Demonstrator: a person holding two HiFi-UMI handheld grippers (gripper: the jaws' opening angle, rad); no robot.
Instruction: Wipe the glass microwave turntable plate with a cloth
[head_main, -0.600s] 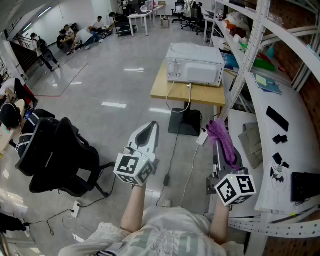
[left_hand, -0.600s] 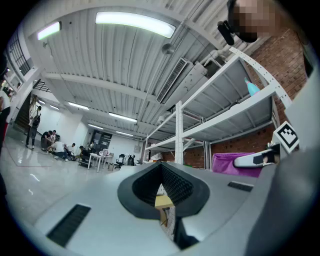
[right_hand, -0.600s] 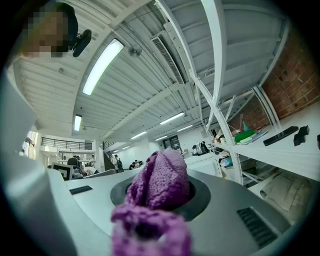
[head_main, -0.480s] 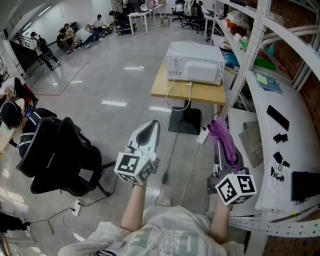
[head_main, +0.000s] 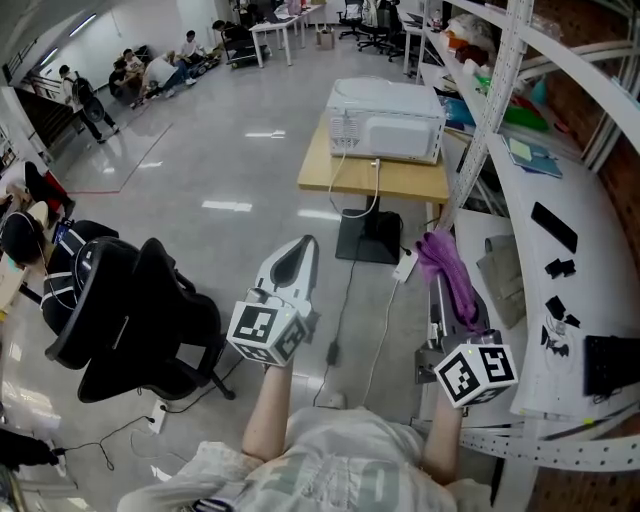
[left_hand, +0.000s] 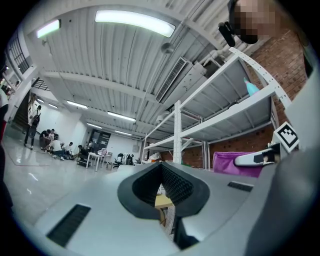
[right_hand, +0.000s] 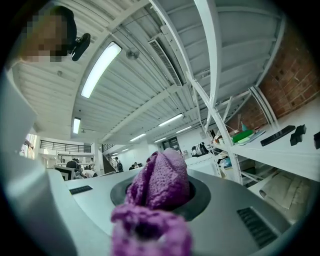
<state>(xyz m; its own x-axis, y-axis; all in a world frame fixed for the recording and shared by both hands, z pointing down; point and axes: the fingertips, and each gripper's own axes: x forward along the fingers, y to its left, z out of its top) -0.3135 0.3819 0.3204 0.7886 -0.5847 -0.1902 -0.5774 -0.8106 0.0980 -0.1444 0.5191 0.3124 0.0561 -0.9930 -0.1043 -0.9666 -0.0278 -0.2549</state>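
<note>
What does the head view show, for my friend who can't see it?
A person holds two grippers above a grey floor. The right gripper pinches a purple cloth; the left gripper is shut and empty. Ahead, a white microwave sits on a wooden table.

Bright overhead light, fisheye-warped edges.

We note a glossy grey floor (head_main: 220, 150), a wooden table (head_main: 420, 185) carrying a white microwave (head_main: 385, 120), a black office chair (head_main: 130, 320), white metal shelving (head_main: 540, 170) against a brick wall (head_main: 628, 175), and ceiling strip lights (left_hand: 135, 22). People (head_main: 150, 70) sit at the far end.
</note>
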